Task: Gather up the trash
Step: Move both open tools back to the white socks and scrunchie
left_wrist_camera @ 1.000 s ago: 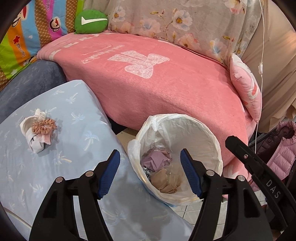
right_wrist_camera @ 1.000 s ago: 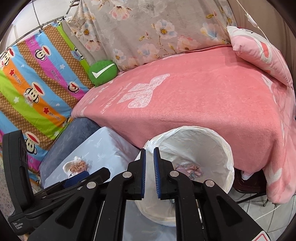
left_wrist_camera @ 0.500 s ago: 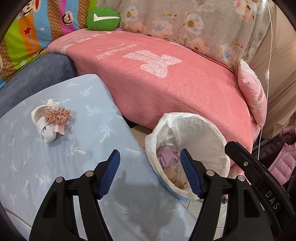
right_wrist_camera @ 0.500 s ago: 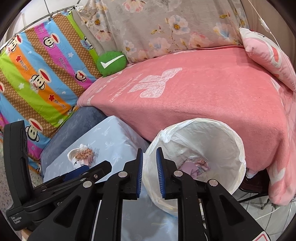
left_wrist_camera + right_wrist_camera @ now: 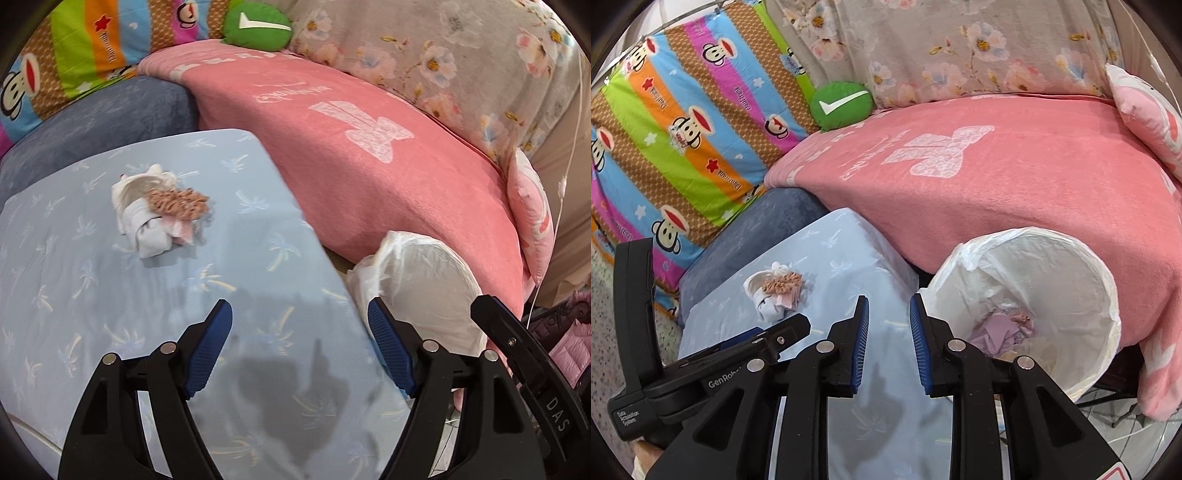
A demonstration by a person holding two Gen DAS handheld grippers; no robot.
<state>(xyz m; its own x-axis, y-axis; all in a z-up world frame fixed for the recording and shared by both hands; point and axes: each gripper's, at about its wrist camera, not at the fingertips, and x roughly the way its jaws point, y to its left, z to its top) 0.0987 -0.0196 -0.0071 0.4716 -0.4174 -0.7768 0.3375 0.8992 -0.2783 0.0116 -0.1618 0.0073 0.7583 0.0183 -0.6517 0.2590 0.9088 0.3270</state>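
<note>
A crumpled wad of white and pink trash [image 5: 159,212] with a tan frilly piece on top lies on the light blue table [image 5: 92,295]; it also shows in the right wrist view [image 5: 777,291]. A bin lined with a white bag [image 5: 417,291] stands right of the table, and it holds crumpled trash [image 5: 1001,328]. My left gripper [image 5: 299,347] is open and empty above the table, short of the wad. My right gripper [image 5: 886,343] is open and empty over the table edge beside the bin [image 5: 1052,258].
A sofa with a pink blanket [image 5: 369,147] runs behind the table and bin. A green cushion [image 5: 840,105], a striped monkey-print cover [image 5: 683,122] and a pink pillow [image 5: 1148,110] lie on it. A pink jacket [image 5: 569,343] sits at far right.
My left gripper has swung left from over the bin to over the table, toward the wad. My right gripper has opened from nearly shut and shifted left.
</note>
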